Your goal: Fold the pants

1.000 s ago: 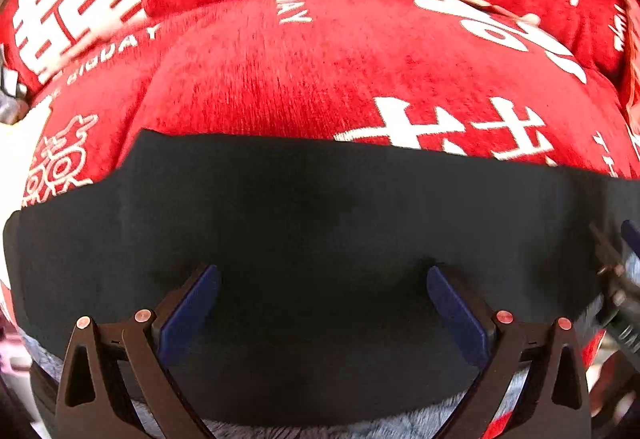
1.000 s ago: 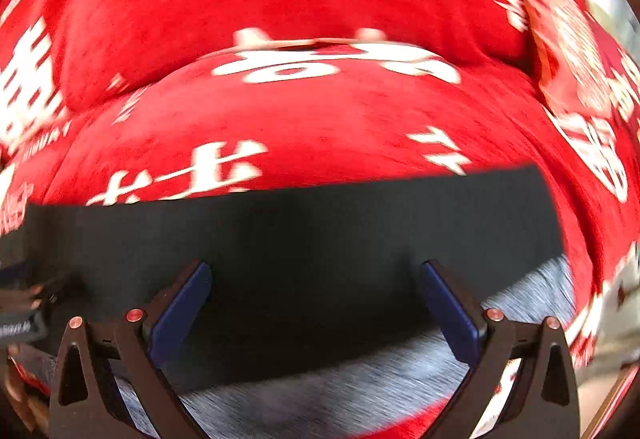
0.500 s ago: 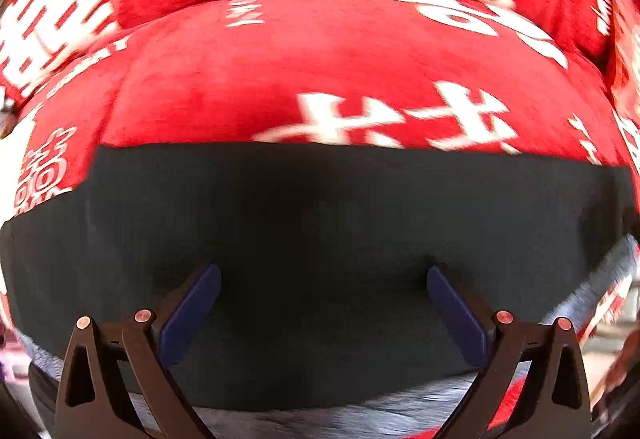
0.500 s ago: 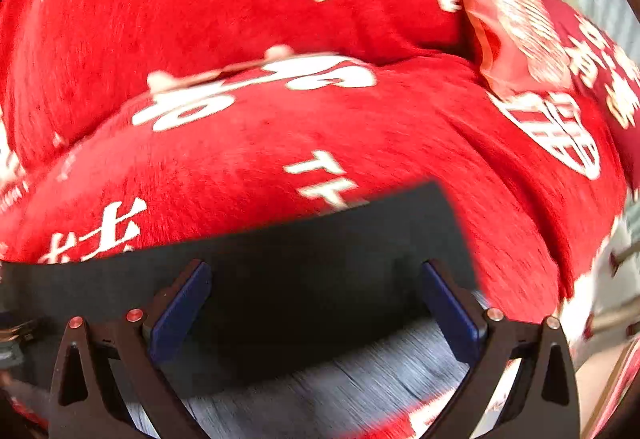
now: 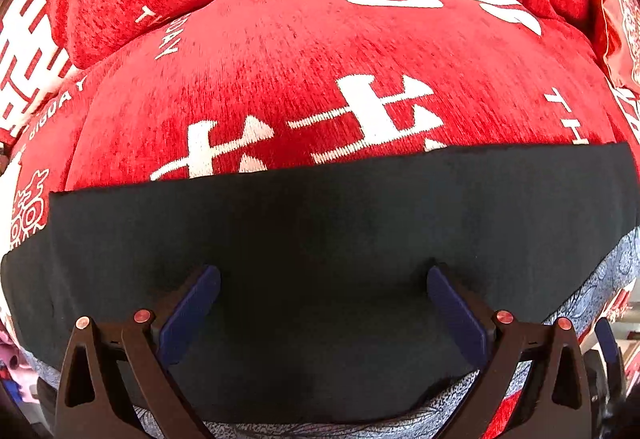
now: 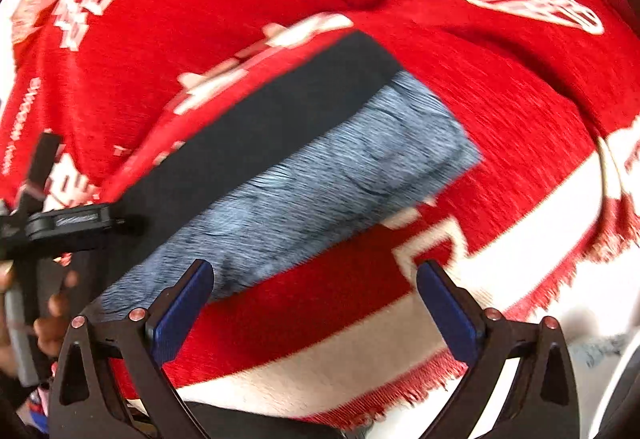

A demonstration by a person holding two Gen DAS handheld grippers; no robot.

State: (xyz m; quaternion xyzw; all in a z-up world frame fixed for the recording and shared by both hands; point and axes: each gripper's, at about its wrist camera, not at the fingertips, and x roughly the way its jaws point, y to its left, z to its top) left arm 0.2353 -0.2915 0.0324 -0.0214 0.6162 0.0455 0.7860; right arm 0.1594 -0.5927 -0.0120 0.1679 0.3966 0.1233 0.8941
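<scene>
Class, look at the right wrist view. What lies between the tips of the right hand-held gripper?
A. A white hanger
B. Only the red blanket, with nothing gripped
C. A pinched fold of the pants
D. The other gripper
B: the right hand-held gripper stands open over the red blanket, and the folded pants lie beyond its left fingertip.

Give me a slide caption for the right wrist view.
Open right gripper beside folded pants, black over gray, on red cover.
</scene>
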